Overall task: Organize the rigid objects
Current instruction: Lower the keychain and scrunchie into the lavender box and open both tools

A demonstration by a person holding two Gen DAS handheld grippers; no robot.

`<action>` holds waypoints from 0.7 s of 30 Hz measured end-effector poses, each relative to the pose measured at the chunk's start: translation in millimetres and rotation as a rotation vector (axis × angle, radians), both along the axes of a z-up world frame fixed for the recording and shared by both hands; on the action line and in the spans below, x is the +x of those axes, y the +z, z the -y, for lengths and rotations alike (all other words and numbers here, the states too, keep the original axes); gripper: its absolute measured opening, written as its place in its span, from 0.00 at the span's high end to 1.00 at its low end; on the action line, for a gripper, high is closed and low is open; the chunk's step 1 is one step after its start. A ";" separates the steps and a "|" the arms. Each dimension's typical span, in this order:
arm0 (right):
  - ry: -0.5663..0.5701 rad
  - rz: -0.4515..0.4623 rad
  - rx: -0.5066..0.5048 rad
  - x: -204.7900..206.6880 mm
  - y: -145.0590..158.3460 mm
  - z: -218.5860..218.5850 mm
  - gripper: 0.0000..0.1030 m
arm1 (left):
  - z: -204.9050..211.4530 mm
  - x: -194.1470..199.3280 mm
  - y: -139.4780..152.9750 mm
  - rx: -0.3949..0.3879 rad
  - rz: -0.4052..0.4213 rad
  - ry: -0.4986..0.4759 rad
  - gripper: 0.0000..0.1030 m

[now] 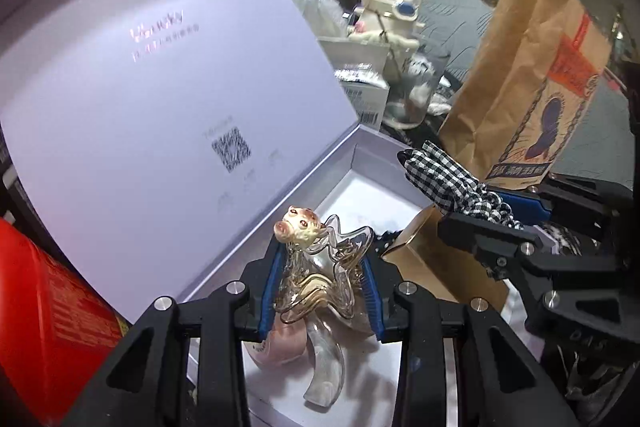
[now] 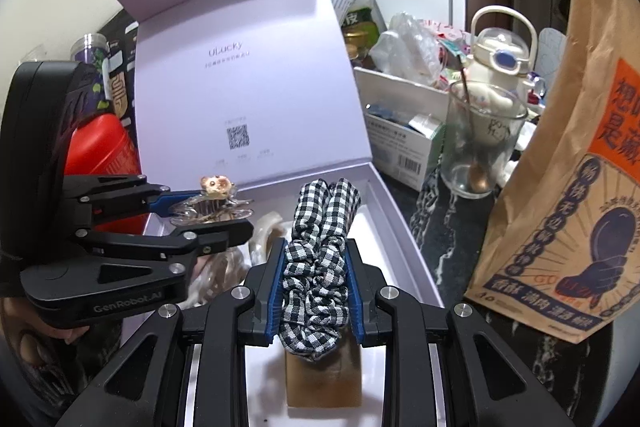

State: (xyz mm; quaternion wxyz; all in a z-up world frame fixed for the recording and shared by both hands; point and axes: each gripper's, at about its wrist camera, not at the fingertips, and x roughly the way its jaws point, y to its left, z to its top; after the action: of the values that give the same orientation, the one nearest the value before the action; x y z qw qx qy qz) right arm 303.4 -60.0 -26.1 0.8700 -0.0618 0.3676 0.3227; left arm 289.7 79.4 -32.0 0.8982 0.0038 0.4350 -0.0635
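The left gripper [image 1: 324, 267] was pinching a clear hair claw [image 1: 320, 275] between its blue pads; the claw carried a small cream animal head [image 1: 298, 227] at its top. It hung over the open white box [image 1: 360, 155], whose lid [image 1: 160, 87] stood upright behind, printed with a QR code [image 1: 231, 149]. Under the claw, on the box floor, lay a clear curved clip [image 1: 326, 375] and a pinkish one [image 1: 276, 351], too blurred to tell apart further.

The right gripper [image 2: 316, 283] was clamped on a black-and-white checked scrunchie [image 2: 320, 247], squeezed narrow between the pads, its free end reaching up over the box [image 2: 384, 195]. Below it, in the box, sat a brown cardboard block [image 2: 324, 379]. In the right wrist view the left gripper [image 2: 212, 215] came in from the left with the claw [image 2: 212, 205] above the box's far left corner, near the lid [image 2: 240, 67].

Outside the box, to the right, stood a brown paper bag [image 2: 560, 207], a glass [image 2: 476, 147] with a spoon in it, a cream kettle-shaped bottle [image 2: 500, 55] and a carton [image 2: 404, 139] of clutter. A red container [image 2: 100, 143] stood left of the lid
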 end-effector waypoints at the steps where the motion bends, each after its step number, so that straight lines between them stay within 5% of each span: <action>1: 0.003 -0.004 -0.006 0.4 -2.2 -1.7 0.74 | 1.5 1.2 -2.6 0.012 -0.008 0.003 0.66; 21: 0.001 -0.002 -0.072 2.1 -20.9 -9.9 0.73 | 5.1 7.9 -20.5 0.074 -0.068 0.030 0.66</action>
State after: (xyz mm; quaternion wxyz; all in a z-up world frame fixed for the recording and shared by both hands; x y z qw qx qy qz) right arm 305.5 -50.1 -47.1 0.8668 -0.0926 0.3798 0.3096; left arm 297.5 74.3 -52.5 0.8830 0.0281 0.4674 -0.0339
